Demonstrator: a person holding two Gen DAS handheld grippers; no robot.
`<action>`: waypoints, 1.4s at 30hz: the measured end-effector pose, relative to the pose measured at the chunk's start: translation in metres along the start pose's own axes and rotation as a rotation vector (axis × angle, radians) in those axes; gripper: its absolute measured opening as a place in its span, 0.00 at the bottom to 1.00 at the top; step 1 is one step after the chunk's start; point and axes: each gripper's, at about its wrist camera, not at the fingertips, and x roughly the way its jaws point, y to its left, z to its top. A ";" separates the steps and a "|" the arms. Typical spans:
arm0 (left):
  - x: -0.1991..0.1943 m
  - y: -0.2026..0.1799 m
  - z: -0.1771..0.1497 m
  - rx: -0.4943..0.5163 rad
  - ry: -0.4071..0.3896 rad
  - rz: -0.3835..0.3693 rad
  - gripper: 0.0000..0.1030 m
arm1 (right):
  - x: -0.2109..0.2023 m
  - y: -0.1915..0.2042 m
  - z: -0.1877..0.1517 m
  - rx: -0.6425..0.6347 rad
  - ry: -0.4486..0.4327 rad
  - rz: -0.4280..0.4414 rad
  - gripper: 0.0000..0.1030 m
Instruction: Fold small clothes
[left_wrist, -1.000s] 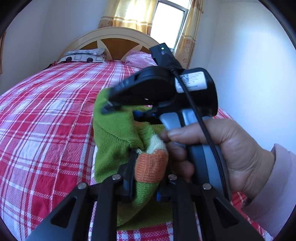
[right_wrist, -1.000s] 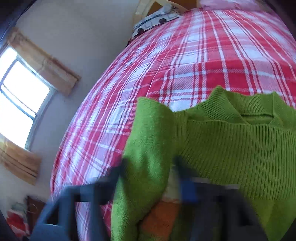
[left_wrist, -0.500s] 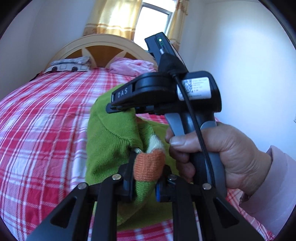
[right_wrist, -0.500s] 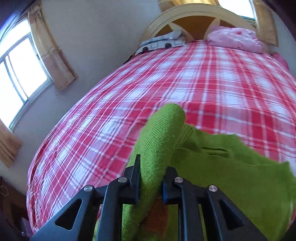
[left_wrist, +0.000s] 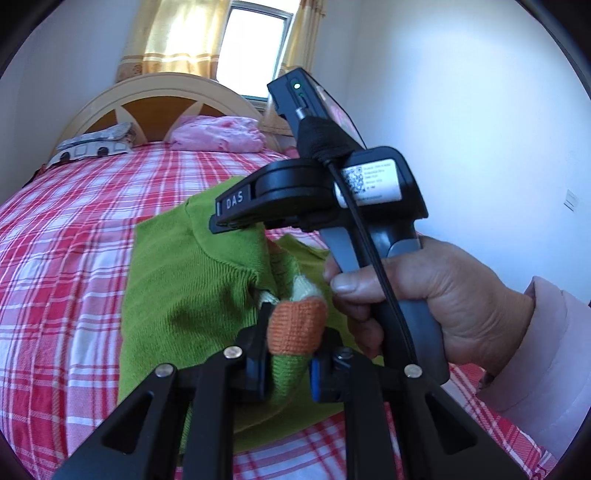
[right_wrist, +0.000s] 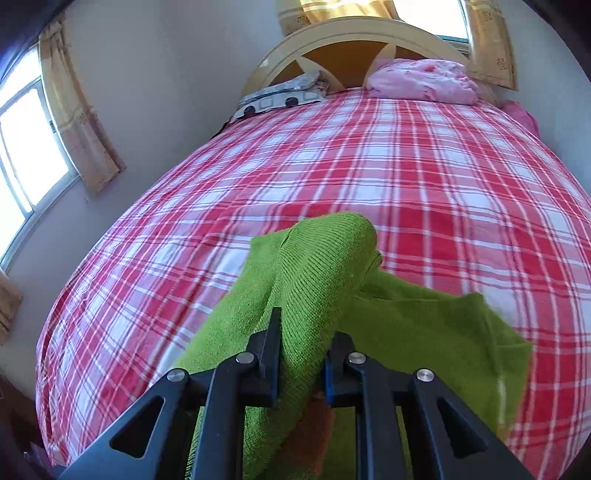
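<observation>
Red-and-white plaid bed (right_wrist: 369, 177) carries a green knit sweater (left_wrist: 192, 295), whose orange cuff (left_wrist: 295, 326) sits pinched between the closed left gripper (left_wrist: 288, 354) fingers, while the right gripper (right_wrist: 301, 354) fingers clamp a raised green fold.

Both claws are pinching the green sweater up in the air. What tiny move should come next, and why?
Probably lower both together toward the bed. The left claw pinches the green sweater at its orange patch, the right claw pinches a bunched fold, and the rest hangs loose, so laying it flat likely comes first.
</observation>
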 end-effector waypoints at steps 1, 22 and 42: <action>0.001 -0.003 0.000 0.003 0.001 -0.007 0.17 | -0.002 -0.004 -0.001 0.002 0.001 -0.006 0.16; 0.048 -0.076 -0.001 0.070 0.099 -0.121 0.17 | -0.026 -0.095 -0.033 0.045 0.026 -0.089 0.17; -0.008 -0.067 -0.030 0.003 0.186 -0.154 0.68 | -0.076 -0.120 -0.072 0.153 -0.088 -0.216 0.42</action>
